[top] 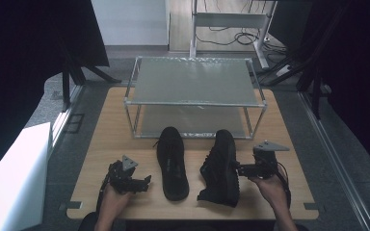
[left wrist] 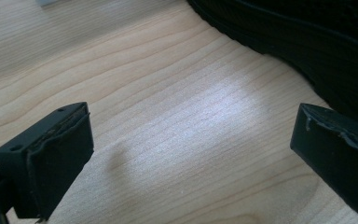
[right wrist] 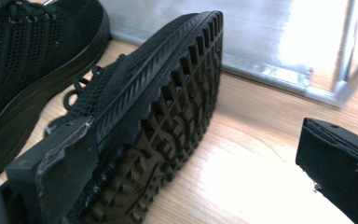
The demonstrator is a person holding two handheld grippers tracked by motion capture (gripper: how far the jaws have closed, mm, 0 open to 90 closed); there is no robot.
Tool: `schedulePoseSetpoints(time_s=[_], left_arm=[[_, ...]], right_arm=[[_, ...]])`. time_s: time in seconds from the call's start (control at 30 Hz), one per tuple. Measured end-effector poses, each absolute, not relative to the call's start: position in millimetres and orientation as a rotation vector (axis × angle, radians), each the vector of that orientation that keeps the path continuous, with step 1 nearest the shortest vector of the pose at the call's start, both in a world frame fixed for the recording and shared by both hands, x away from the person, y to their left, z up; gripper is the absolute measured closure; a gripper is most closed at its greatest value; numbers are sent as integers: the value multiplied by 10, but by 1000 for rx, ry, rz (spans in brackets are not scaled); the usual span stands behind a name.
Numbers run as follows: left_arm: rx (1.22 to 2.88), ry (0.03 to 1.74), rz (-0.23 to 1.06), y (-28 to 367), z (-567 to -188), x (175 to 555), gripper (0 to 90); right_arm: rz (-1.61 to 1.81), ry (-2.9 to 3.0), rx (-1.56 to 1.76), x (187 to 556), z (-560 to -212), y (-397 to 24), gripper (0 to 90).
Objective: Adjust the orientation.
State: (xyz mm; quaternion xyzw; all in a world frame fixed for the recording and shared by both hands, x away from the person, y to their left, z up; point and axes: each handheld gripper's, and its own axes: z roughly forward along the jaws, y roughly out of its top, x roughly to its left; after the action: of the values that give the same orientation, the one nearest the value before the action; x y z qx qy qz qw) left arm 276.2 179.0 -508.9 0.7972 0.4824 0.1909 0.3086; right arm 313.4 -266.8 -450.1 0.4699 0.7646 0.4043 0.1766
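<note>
- Reaching for the right shoe (top: 220,168) is the step we judge to be in hand: our right gripper (top: 243,169) sits against its side, near the front right part of the table (top: 101,144).
- That shoe lies tipped onto its side, its lugged sole (right wrist: 168,135) facing the right gripper, toe toward the two-tier metal rack (top: 195,96) at the table's far edge.
- Our right gripper's jaws stand wide in the right gripper view; one pad (right wrist: 63,163) rests against the edge of the sole, the other (right wrist: 340,163) is well off over bare wood, so nothing is clamped yet.
- The left shoe (top: 172,163) stands upright, sole down, just beside the right shoe (nearer the table's middle).
- Our left gripper (top: 142,184) hovers near the front left part of the table, jaws wide and holding nothing, with the left shoe's side just beyond one pad (left wrist: 340,154).
- Next, we judge, the right gripper must shift so both pads straddle the sole or the collar, then close firmly before lifting toward the rack; the tipped shoe could slide away if pushed.
</note>
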Motion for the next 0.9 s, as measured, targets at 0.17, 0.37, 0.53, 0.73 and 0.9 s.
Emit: schedulePoseSetpoints(time_s=[0.17,0.37,0.53,0.73,0.9], left_arm=[[2110,1277,505,1787,-5091,2762,0],[2120,1277,504,1782,-5097,2766,0],[2122,1272,499,1779,-5098,2770,0],[2122,1273,492,1775,-5098,2773,0],[2130,1280,484,1767,-5105,2777,0]], right_arm=[[1150,2133,1369,3093,-4503,-2818,9],[1137,2090,1414,3038,-4516,-2978,34],[1116,2059,1457,3000,-4573,-3161,61],[1019,2060,1504,2998,-4714,-3320,125],[1031,2073,1545,3025,-4819,-3429,126]])
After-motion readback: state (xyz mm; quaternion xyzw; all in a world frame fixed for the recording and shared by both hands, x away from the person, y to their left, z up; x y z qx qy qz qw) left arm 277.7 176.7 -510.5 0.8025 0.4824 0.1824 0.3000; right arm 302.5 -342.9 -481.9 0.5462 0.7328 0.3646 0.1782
